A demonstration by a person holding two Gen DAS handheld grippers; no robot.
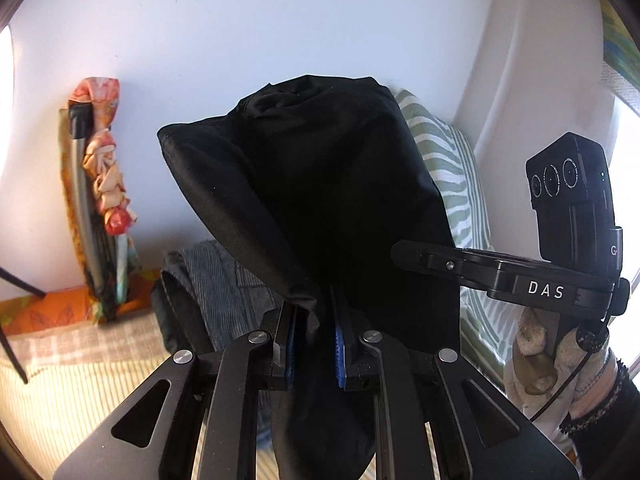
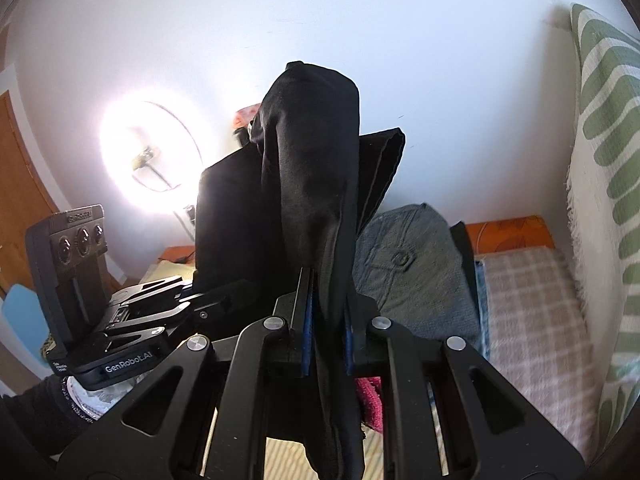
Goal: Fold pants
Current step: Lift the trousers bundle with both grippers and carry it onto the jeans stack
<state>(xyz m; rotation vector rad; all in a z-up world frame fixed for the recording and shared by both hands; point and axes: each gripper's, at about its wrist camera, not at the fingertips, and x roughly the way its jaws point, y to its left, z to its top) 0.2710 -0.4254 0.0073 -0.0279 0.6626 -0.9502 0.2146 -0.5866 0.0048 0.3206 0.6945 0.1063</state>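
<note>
The black, smooth woven fabric pants (image 1: 320, 200) hang lifted in the air, bunched and draped in loose folds rather than lying flat. In the left wrist view a folded edge juts out to the left. In the right wrist view the black pants (image 2: 312, 168) rise as a narrow gathered column, with a flat layered hem sticking out to the right.

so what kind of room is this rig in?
Likely a bedroom at home: a bed with a checked cover, a green-striped cushion against the white wall, other folded clothes piled there. Both grippers hold the black pants up.
</note>
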